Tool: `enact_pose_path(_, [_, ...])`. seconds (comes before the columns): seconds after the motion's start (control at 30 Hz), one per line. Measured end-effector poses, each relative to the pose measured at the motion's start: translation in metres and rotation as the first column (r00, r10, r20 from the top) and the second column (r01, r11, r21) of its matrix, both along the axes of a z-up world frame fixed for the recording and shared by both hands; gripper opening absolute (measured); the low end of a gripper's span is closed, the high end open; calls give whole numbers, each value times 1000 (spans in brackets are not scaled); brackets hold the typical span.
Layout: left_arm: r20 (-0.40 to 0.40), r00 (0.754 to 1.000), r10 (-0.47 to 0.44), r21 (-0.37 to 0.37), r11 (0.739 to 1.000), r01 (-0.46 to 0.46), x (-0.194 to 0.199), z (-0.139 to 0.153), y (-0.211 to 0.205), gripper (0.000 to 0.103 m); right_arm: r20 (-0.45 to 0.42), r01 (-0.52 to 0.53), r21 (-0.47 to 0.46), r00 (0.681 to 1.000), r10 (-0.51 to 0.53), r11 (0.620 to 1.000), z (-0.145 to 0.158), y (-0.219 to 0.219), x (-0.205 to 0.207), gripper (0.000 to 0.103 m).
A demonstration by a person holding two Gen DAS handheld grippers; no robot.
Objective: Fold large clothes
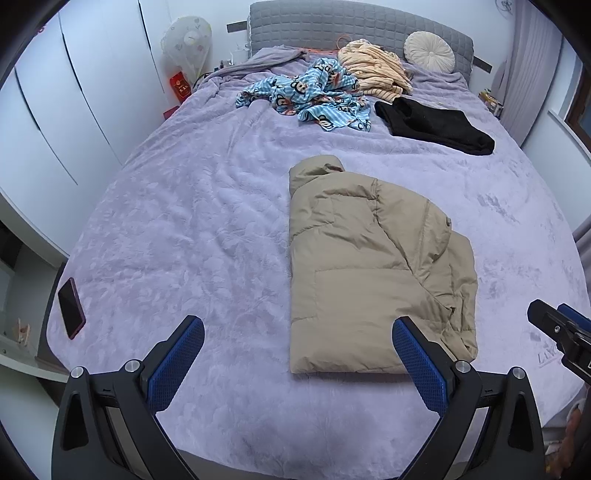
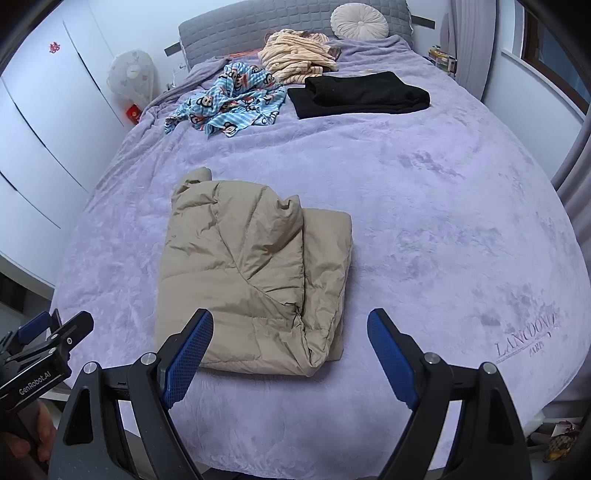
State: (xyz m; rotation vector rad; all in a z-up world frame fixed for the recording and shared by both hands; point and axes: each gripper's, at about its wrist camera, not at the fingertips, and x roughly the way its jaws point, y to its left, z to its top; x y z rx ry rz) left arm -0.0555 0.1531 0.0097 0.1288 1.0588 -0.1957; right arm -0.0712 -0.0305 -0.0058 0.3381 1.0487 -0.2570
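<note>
The tan puffer jacket (image 1: 369, 266) is laid folded on the lilac blanket (image 1: 184, 221) of the bed, toward the near edge; the collar end is pointed at the headboard (image 1: 354, 33), the hem at the cameras. A sleeve is seen folded diagonally across the top layer, with a second layer sticking out along the right side.

Left gripper (image 1: 297, 354): jaws are spread wide, nothing is held between the blue pads (image 1: 173, 365). It is held above the near edge of the bed, the right finger overlapping the jacket's hem corner in the left wrist view; contact cannot be told.

Right gripper (image 2: 290, 349): jaws are likewise spread, nothing pinched. The jacket's near right corner is framed between its fingers in the right wrist view; touching or not cannot be told.

Each gripper is caught at the edge of the other's view.

Other items on the blanket, well apart from the jacket:
- black garment (image 1: 436, 123), folded, far right
- blue cartoon-print garment (image 1: 314, 98), crumpled, far centre
- beige striped garment (image 1: 373, 70), heaped by the headboard
- round cream cushion (image 1: 428, 51) against the headboard
- dark phone (image 1: 71, 308) at the near left edge

White wardrobe doors (image 1: 74, 103) are seen along the left wall.
</note>
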Motion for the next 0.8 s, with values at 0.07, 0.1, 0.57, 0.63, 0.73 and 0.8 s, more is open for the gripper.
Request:
enact_pose_path(0.07, [3,1000,3,-1,1000,-3,-1,1,1,102,5,3,2,1000,-3,1000,1,-1,-3,88])
enact_pose_path(0.1, [5,1000,5,-3,1000,-5,-2,2,1,102,7,2,3,1000,-2,1000,1,-1,-4,88])
enact_pose_path(0.57, [21,1000,6,-2,1000,-6,-12,6,5,102,15,-2,-5,1000,2,1000,5,0,-10,88])
enact_pose_path(0.63, [21,1000,8,-3,1000,-8,-13,7,6,102,15,-3,-7,1000,3,1000,6,1,-10,88])
enact_pose_path(0.73, [22,1000,6,-3,1000,-6,-13,7,6,102,13,0,-6,1000,0,1000,6,2,-10,88])
enact_pose_path(0.8, [21,1000,6,-3,1000,-6,-12,6,6,102,15,1,-5,1000,-1,1000,5,2,-10,88])
